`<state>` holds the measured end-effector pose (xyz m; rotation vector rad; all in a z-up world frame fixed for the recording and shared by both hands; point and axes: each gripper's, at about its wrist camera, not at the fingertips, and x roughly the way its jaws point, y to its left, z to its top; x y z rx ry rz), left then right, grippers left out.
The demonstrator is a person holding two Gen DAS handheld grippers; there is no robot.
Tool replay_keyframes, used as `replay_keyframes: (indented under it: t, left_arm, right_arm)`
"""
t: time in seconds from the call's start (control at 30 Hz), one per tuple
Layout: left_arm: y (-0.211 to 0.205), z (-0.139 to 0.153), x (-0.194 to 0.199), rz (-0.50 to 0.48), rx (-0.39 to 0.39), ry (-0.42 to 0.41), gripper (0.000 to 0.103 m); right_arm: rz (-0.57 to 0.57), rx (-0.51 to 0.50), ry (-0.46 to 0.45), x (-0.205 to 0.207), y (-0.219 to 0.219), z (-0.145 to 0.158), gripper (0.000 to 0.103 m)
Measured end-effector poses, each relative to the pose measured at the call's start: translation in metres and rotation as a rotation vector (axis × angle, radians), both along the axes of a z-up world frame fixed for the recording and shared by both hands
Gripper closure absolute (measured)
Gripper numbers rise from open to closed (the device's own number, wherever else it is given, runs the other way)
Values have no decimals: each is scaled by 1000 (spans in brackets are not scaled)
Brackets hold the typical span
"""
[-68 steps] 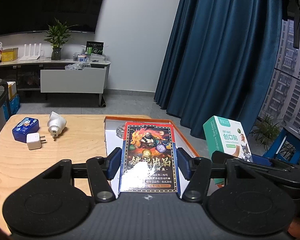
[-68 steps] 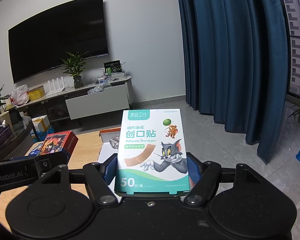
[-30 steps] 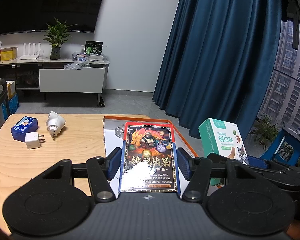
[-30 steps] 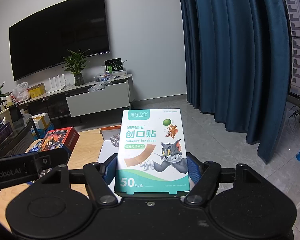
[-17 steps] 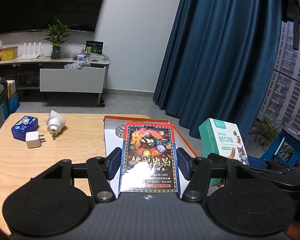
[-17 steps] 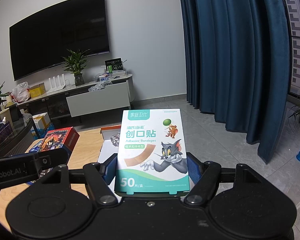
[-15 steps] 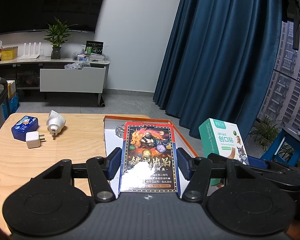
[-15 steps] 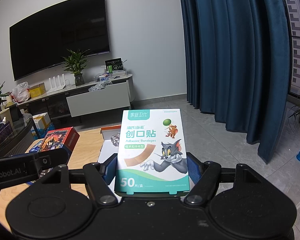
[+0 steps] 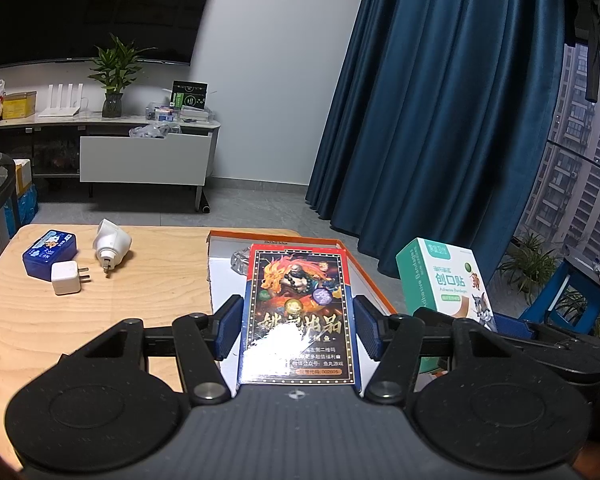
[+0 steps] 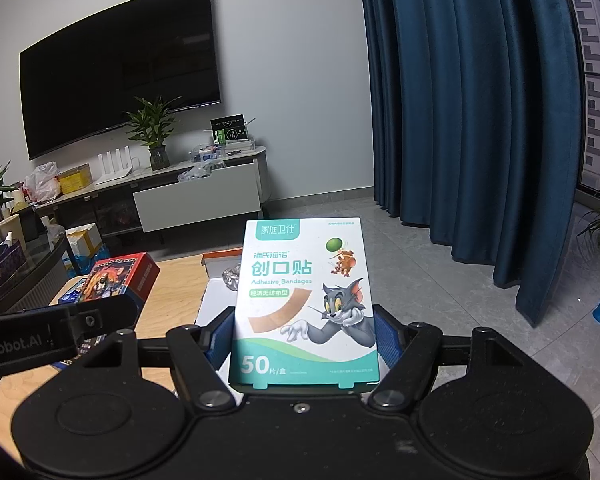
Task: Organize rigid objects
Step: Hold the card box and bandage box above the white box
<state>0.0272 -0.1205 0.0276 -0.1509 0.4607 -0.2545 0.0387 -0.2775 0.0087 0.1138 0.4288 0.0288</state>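
Observation:
My left gripper [image 9: 298, 326] is shut on a dark card box with dragon art [image 9: 298, 304], its blue pads [image 9: 230, 328] against the long sides. The box hangs upright over an orange-rimmed white tray [image 9: 217, 258] on the wooden table [image 9: 140, 300]. My right gripper [image 10: 304, 340] is shut on a teal and white adhesive bandage box [image 10: 304, 280], held upright beyond the table's right side. The bandage box [image 9: 444, 280] shows in the left wrist view at right. The card box [image 10: 116, 276] appears at left in the right wrist view.
A blue tin [image 9: 50, 252], a white charger [image 9: 66, 278] and a white plug adapter [image 9: 112, 242] lie at the table's far left. A clear crumpled item [image 9: 240, 260] sits in the tray. Blue curtains [image 9: 440, 120] hang to the right, with a TV cabinet [image 9: 144, 160] behind.
Both grippers keep their boxes. The bandage box drifted a touch left in the left wrist view early on; over the last second nothing moved.

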Motion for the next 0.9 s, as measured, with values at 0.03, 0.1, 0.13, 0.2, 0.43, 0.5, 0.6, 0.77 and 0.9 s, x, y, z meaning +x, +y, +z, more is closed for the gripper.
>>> replay_keyframes:
  t: [0.03,0.1,0.13,0.2,0.43,0.5,0.6,0.77,0.9]
  left_arm:
    - [0,0,0,0,-1,0,43]
    - [0,0,0,0,1,0,43]
    - [0,0,0,0,0,1,43]
    - [0,0,0,1,0,0,43]
    - [0,0,0,2,0,1,43]
    - [0,-1,1,2,0,3,43]
    - [0,-2,2,3,1,6,43]
    - [0,-2,3,3,3,9,43]
    - [-1,-3,4,3,7,13,43]
  right_arm:
    - [0,-1,1,0,0,0,19]
    - [1,0,1,0,0,0,19]
    - [1,0,2,0,0,-1,19]
    - [1,0,2,0,0,0,19]
    - [1,-1,4,0,0,0,19]
    - [1,1,5,1,0,0,19]
    - [2,1,6,1,0,0,19]
    - [1,1,7,1,0,0,19]
    - [1,1,9,1,0,1,19]
